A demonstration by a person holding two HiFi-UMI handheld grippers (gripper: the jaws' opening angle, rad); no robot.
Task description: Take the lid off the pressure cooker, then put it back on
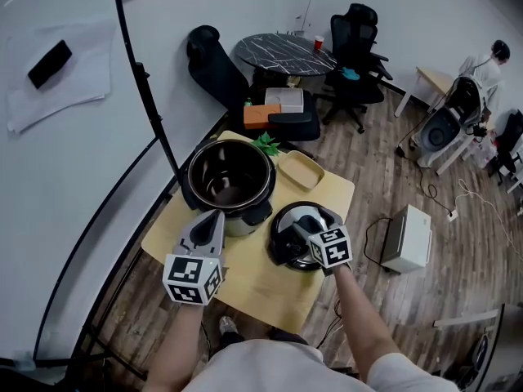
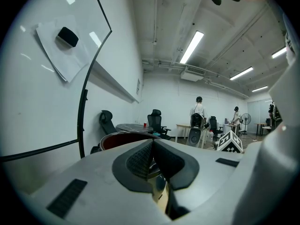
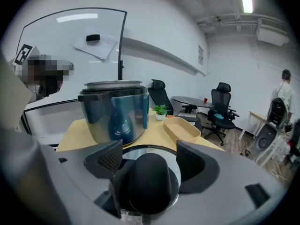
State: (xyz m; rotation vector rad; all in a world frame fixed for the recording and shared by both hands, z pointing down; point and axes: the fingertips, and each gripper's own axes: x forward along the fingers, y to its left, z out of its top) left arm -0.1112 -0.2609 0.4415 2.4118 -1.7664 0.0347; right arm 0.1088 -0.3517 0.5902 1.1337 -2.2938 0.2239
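The pressure cooker (image 1: 229, 178) stands open and lidless on the yellow table (image 1: 253, 280); in the right gripper view the cooker (image 3: 115, 114) rises just behind the lid. Its lid (image 1: 286, 231) lies flat on the table to the cooker's right. My right gripper (image 1: 306, 229) hangs over it, open, with one pad on each side of the lid's black handle (image 3: 150, 182) and gaps showing. My left gripper (image 1: 214, 217) sits at the cooker's front edge, shut and empty; in the left gripper view (image 2: 152, 146) the cooker's rim (image 2: 124, 138) shows just beyond the fingertips.
A shallow tan tray (image 1: 301, 170) and a small green plant (image 1: 266, 144) sit at the table's far side. A whiteboard stand runs along the left. On the floor to the right is a white box (image 1: 406, 237); office chairs and a round dark table (image 1: 282, 51) stand behind.
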